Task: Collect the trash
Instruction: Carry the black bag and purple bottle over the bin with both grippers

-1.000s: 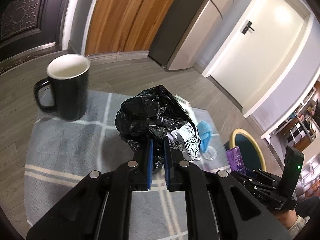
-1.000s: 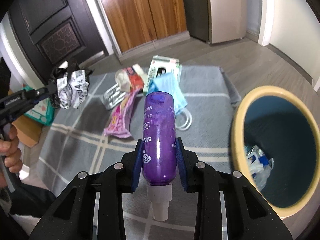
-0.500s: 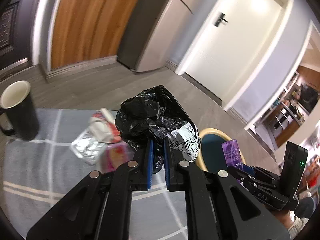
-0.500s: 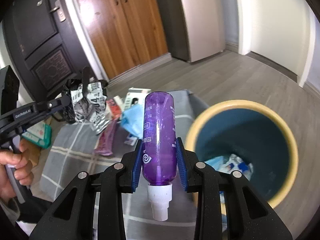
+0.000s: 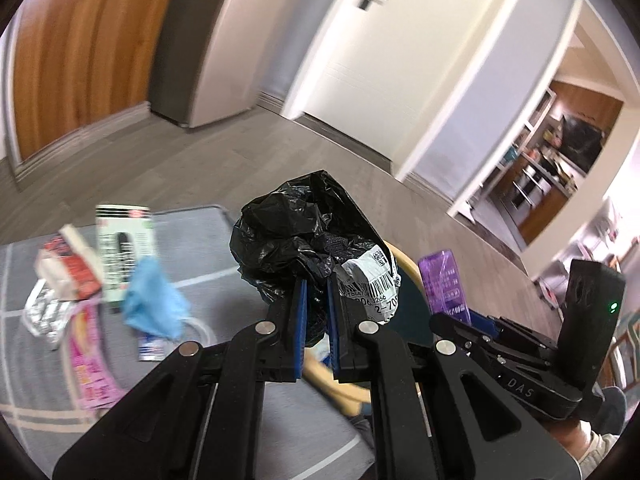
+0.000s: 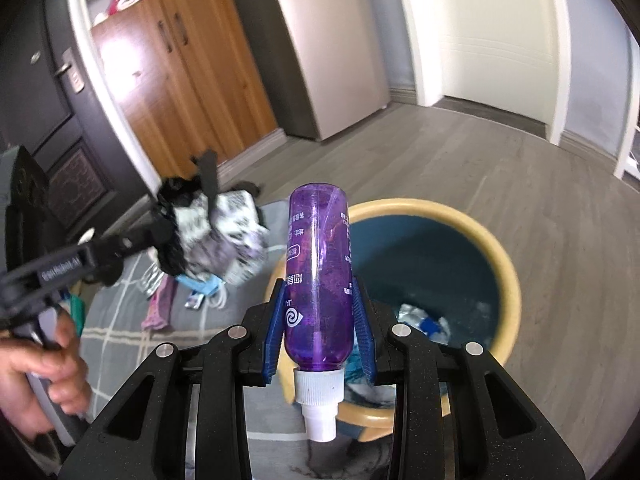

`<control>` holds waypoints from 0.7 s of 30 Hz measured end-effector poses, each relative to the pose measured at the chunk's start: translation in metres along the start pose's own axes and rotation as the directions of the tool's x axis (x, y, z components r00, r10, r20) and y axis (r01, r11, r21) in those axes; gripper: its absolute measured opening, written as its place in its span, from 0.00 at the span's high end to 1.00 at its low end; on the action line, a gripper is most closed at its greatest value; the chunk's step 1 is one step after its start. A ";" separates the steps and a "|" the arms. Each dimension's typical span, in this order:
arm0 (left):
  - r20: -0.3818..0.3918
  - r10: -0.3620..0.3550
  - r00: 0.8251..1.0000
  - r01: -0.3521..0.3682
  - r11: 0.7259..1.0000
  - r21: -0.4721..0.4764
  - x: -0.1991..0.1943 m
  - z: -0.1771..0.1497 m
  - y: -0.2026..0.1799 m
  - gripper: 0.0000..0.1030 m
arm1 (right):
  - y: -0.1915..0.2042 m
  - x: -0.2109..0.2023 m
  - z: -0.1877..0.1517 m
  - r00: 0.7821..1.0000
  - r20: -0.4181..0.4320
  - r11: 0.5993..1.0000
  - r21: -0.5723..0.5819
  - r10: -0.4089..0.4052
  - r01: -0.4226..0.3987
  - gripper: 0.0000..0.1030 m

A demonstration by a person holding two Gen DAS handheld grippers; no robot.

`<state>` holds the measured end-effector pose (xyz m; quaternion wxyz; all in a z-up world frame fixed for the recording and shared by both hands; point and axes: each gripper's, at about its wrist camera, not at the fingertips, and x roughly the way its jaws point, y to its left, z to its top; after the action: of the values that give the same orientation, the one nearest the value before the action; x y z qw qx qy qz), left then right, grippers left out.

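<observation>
My left gripper (image 5: 316,300) is shut on a crumpled black plastic bag (image 5: 296,232) with a white barcode label; the right wrist view shows that bag (image 6: 208,228) in the air, left of the bin. My right gripper (image 6: 320,312) is shut on a purple spray bottle (image 6: 318,272), cap toward me, held over the near rim of a yellow-rimmed blue bin (image 6: 508,272). Crumpled trash lies in the bin's bottom. In the left wrist view the bottle (image 5: 442,280) and the right gripper show at the right, and the bin (image 5: 408,268) is mostly hidden behind the bag.
On the grey checked rug (image 5: 40,392) lie a blue face mask (image 5: 154,300), a white and green box (image 5: 124,252), a pink wrapper (image 5: 92,360), a foil pack (image 5: 44,312) and a red and white packet (image 5: 68,264). A hand (image 6: 40,376) holds the left gripper's handle. Beyond are wooden cupboards, a fridge and white doors.
Both grippers have swung right toward the bin with their loads. The mug has left the left wrist view; the bin now sits directly under the bottle.
</observation>
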<state>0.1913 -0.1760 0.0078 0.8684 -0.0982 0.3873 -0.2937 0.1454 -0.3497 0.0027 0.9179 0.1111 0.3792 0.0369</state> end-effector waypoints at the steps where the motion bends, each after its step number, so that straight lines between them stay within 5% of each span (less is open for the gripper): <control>1: -0.011 -0.008 1.000 0.009 1.000 0.011 0.008 -0.001 -0.008 0.92 | -0.005 -0.002 0.001 1.000 0.007 1.000 0.012 -0.005 0.005 0.68; 9: -0.101 -0.033 0.994 0.043 0.994 0.097 0.070 -0.009 -0.046 0.92 | -0.025 -0.005 0.002 0.999 0.022 0.998 0.066 -0.025 0.024 0.68; 19: -0.186 -0.041 0.982 0.058 0.995 0.085 0.121 -0.023 -0.043 0.91 | -0.042 0.003 0.001 0.998 0.001 0.992 0.109 -0.060 0.060 0.68; 21: -0.198 -0.044 0.979 0.059 0.996 0.070 0.125 -0.025 -0.038 0.81 | -0.043 0.006 0.000 0.998 -0.009 0.992 0.112 -0.062 0.063 0.68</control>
<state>0.2222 -0.2787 -0.0703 0.8210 -0.0457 0.4571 -0.3389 0.1490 -0.3905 -0.0119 0.9099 0.1503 0.3864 -0.0130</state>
